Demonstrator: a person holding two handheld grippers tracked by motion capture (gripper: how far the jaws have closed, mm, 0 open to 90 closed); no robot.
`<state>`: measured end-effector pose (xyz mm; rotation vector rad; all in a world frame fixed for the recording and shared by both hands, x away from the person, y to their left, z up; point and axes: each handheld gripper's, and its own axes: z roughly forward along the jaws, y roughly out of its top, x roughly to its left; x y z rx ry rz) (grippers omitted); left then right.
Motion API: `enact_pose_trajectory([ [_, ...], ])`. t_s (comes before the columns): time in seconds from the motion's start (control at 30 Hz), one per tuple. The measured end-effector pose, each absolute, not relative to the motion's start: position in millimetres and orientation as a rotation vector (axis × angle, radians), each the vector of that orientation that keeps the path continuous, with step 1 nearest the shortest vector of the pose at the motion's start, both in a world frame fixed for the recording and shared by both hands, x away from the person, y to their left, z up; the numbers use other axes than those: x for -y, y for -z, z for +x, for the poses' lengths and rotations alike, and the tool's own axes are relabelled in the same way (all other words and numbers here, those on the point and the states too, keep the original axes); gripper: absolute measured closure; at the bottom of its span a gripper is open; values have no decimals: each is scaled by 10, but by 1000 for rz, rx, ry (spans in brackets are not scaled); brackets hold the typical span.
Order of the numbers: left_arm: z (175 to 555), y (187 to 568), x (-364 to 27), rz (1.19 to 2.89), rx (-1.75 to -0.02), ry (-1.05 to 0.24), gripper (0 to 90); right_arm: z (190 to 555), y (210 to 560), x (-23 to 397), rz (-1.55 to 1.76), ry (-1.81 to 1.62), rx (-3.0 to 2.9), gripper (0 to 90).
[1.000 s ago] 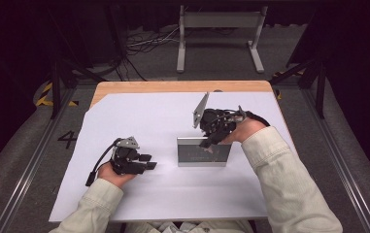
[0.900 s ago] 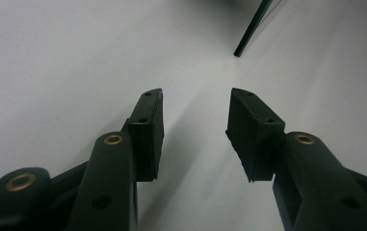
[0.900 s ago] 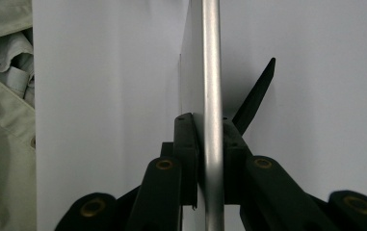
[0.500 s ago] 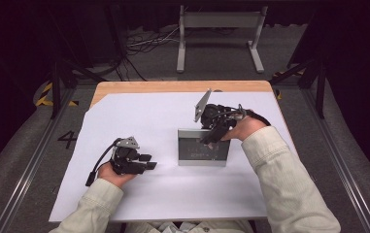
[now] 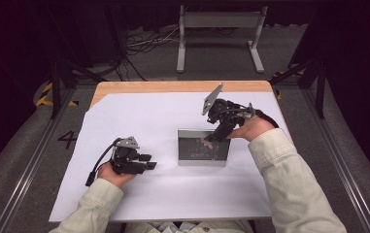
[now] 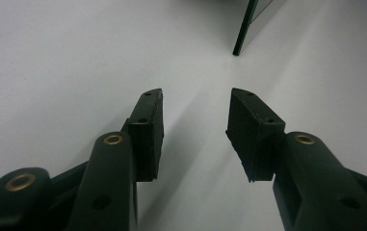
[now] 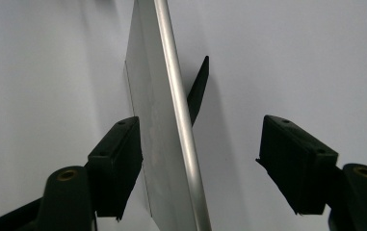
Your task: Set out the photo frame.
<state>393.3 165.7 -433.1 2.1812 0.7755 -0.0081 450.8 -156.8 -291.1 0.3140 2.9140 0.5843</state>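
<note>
Frame: a rectangular silver-framed picture frame with a dark glossy face (image 5: 204, 153) stands near the middle of the white-covered table (image 5: 124, 116), propped on a dark rear strut (image 7: 198, 91)
Right hand-held gripper: the right hand-held gripper (image 7: 200, 166) straddles the frame's top edge, its jaws having just spread apart; the metal rim sits between them but neither pad presses on it, so it is released
Left hand-held gripper: the left hand-held gripper (image 6: 195, 130) rests low on the table well apart from the frame, jaws parted, grasping nothing
Tip risk: I judge the frame now relies on its strut alone; if the strut is not fully splayed, it could fall flat
Snag risk: the left pad looks very close to the glass face, so lifting away at a slant could drag the frame over
Slide risk: the smooth white cover may let the base skid if nudged
Rescue: the left hand is too far off to catch it
</note>
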Motion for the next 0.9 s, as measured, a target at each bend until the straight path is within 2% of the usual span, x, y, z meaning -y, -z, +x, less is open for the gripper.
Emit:
enact_pose_trajectory([
  [0.9, 3959, 4333, -1650, 2201, -769, -23, 566, 4285, 2762, 2252, 463, -679, -2804, 281],
])
